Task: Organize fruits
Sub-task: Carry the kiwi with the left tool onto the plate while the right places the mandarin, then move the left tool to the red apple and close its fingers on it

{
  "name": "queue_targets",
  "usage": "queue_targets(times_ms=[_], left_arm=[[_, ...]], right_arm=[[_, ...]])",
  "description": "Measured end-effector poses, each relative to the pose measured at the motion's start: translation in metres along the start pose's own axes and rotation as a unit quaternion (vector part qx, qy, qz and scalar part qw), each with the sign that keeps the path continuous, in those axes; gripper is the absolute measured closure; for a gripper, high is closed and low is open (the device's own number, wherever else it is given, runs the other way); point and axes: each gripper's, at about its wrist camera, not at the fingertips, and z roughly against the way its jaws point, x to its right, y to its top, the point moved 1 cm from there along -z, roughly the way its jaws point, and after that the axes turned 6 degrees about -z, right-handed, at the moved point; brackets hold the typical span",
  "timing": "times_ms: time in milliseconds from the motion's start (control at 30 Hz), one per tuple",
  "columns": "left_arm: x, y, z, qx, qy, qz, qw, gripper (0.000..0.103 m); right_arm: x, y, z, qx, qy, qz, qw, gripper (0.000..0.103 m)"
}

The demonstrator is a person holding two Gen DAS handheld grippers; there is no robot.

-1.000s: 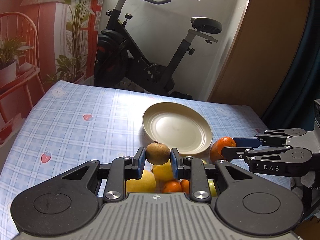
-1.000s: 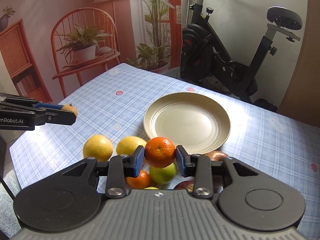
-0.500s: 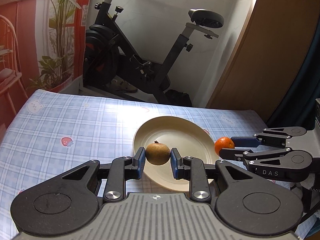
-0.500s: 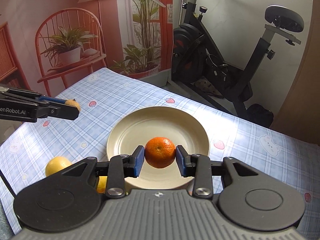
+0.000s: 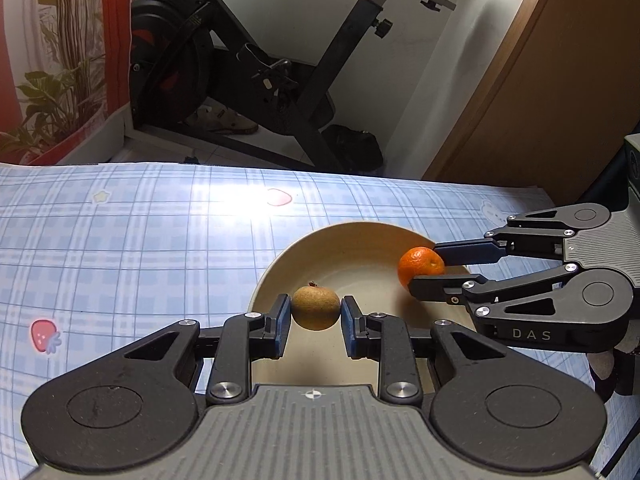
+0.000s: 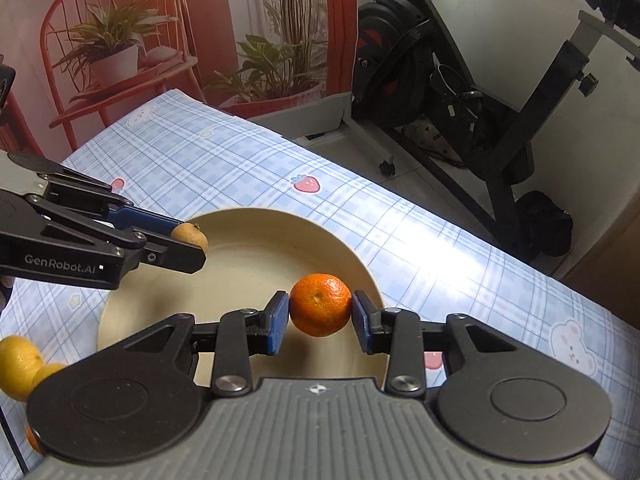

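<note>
My left gripper (image 5: 315,314) is shut on a small brown fruit (image 5: 315,307) and holds it over the near left part of the cream plate (image 5: 352,248). My right gripper (image 6: 320,316) is shut on an orange mandarin (image 6: 320,305) and holds it over the plate's right side (image 6: 240,256). In the left wrist view the right gripper (image 5: 430,266) comes in from the right with the mandarin (image 5: 420,264). In the right wrist view the left gripper (image 6: 188,244) comes in from the left with the brown fruit (image 6: 191,236).
The plate lies on a blue checked tablecloth (image 5: 140,240). Yellow lemons (image 6: 18,364) and an orange fruit (image 6: 32,440) lie at the left edge of the right wrist view. An exercise bike (image 5: 260,72) stands beyond the table's far edge.
Both grippers have moved forward from the fruit pile to above the plate, each still holding its fruit. The plate now fills the near view.
</note>
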Motion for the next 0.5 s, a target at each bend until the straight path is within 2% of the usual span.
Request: queue_targets(times_ms=[133,200,267,333,500], left_arm=[[0.001,0.002,-0.008,-0.014,0.009,-0.017,0.9997,0.074],[0.001,0.000,-0.009,-0.016,0.017,-0.021,0.9995,0.073],[0.000,-0.002,-0.007,-0.018,0.019,-0.014,0.9996,0.064],[-0.002,0.000,0.001,-0.010,0.023,-0.006,0.9997,0.056],[0.013,-0.007,0.045,0.033,0.044,-0.005,0.9985,0.053]], right_arm=[[0.004,0.001,-0.006,-0.006,0.006,0.003,1.000,0.064],[0.005,0.001,-0.004,-0.002,0.006,-0.001,1.000,0.059],[0.005,0.000,0.005,0.010,0.009,-0.013,1.000,0.054],[0.004,-0.003,0.017,0.020,0.008,-0.027,0.999,0.053],[-0.011,-0.019,0.069,0.056,0.004,-0.039,0.998,0.053]])
